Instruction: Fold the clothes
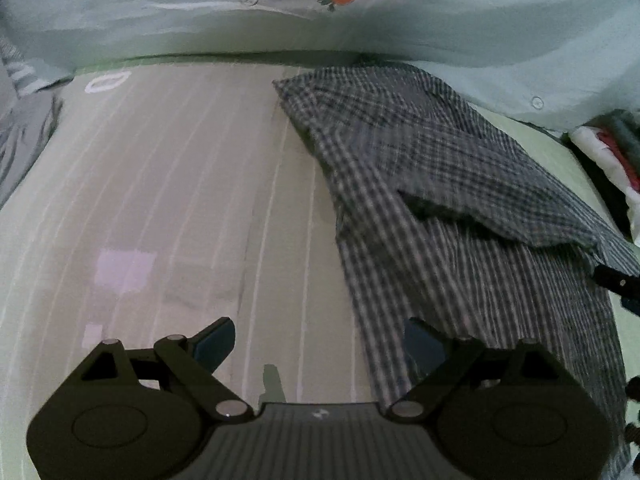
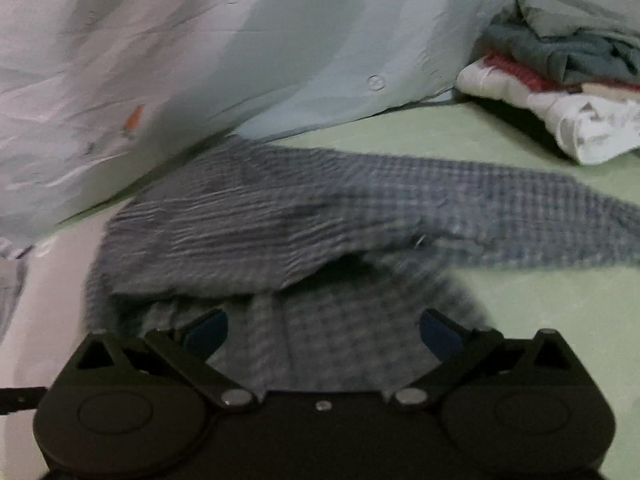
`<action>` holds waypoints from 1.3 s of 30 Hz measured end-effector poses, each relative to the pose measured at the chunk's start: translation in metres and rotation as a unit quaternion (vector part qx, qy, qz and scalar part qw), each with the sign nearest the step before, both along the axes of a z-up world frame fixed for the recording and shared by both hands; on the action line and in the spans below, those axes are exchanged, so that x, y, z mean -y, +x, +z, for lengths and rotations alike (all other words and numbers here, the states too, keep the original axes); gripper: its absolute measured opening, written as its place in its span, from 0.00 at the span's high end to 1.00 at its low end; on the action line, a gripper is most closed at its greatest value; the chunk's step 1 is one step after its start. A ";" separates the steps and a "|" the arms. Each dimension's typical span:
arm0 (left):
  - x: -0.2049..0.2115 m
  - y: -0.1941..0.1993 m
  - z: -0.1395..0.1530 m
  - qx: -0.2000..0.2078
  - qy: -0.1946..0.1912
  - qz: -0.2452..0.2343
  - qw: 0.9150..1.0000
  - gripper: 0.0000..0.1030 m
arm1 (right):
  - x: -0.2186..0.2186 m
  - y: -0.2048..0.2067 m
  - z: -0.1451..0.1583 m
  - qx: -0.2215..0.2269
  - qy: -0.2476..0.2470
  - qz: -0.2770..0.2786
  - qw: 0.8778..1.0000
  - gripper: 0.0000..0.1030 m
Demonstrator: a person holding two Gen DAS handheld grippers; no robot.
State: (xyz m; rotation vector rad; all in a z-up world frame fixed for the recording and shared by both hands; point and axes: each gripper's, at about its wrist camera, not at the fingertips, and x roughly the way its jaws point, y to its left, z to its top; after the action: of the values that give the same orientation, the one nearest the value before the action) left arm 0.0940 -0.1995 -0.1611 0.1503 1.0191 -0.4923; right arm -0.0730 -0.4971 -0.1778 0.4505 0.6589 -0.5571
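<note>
Left wrist view
Shirt: checked shirt [image 1: 460, 200] lies on the bed [image 1: 160, 200], right half of the view, far edge near the quilt [image 1: 400, 40].
Fold state: one flap lies doubled over the body, its edge running across mid-cloth; task judged part done.
Left gripper [image 1: 320, 344]: fingers wide, nothing between them; it hangs over the bare sheet, right finger [image 1: 424, 344] over the shirt's near edge. Whether it touches cloth, cannot tell.
Other gripper: a dark part shows at the right edge, over the shirt.

Right wrist view
Shirt: same shirt [image 2: 280, 216], blurred, fills the centre; a long strip, probably a sleeve, runs right across the green sheet.
Right gripper [image 2: 324, 332]: fingers at their widest, empty, shirt cloth beneath the gap.
Pile: folded clothes [image 2: 560, 88] far right, well apart from the shirt.

Handling (judgement)
Feel: thin woven cotton, light, limp, not fragile; it will sag and drag, so a single pinch would bunch it.
Hold: take two points on one edge, one per gripper; the sleeve strip's end and the hem corners look the best places.
Risk: pinching the sheet along with the shirt.
</note>
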 end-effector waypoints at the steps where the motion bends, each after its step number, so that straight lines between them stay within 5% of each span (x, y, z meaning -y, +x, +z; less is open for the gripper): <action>1: 0.005 0.007 -0.001 0.004 0.004 0.000 1.000 0.11 | 0.012 0.005 -0.001 -0.002 -0.007 -0.007 1.000 0.00; 9: 0.037 0.070 -0.018 0.011 0.046 0.020 0.999 0.11 | 0.112 0.045 -0.025 -0.047 -0.029 -0.068 0.996 0.00; 11: 0.046 0.081 -0.024 0.009 0.059 0.016 0.998 0.11 | 0.128 0.051 -0.035 -0.063 -0.017 -0.073 0.995 0.07; 15: 0.061 0.091 -0.032 0.015 0.083 -0.006 0.996 0.11 | 0.144 0.052 -0.048 -0.064 0.022 -0.080 0.994 0.35; 19: 0.068 0.096 -0.038 0.010 0.092 -0.017 0.996 0.11 | 0.146 0.052 -0.043 -0.043 0.030 -0.062 0.997 0.84; 21: 0.070 0.098 -0.041 0.008 0.094 -0.022 0.995 0.11 | 0.147 0.054 -0.033 -0.029 0.018 -0.054 0.998 0.94; 24: 0.070 0.102 -0.043 0.006 0.093 -0.029 0.995 0.11 | 0.147 0.052 0.000 0.010 -0.046 -0.053 0.998 0.96; 28: 0.067 0.108 -0.034 0.019 0.071 -0.027 0.997 0.11 | 0.171 0.028 0.042 0.080 -0.079 -0.171 0.979 0.95; 33: 0.055 0.128 -0.022 0.014 0.013 0.009 1.000 0.11 | 0.183 0.036 0.027 -0.003 -0.103 -0.159 0.982 0.95; 39: 0.056 0.169 -0.014 0.000 -0.045 0.036 0.998 0.11 | 0.188 0.027 0.009 -0.013 -0.068 -0.173 0.983 0.95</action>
State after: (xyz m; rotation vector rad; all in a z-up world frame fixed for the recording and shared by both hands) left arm 0.2626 -0.2554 -0.1753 0.0335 0.9969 -0.4721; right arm -0.0457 -0.6851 -0.1689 0.4320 0.5664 -0.9325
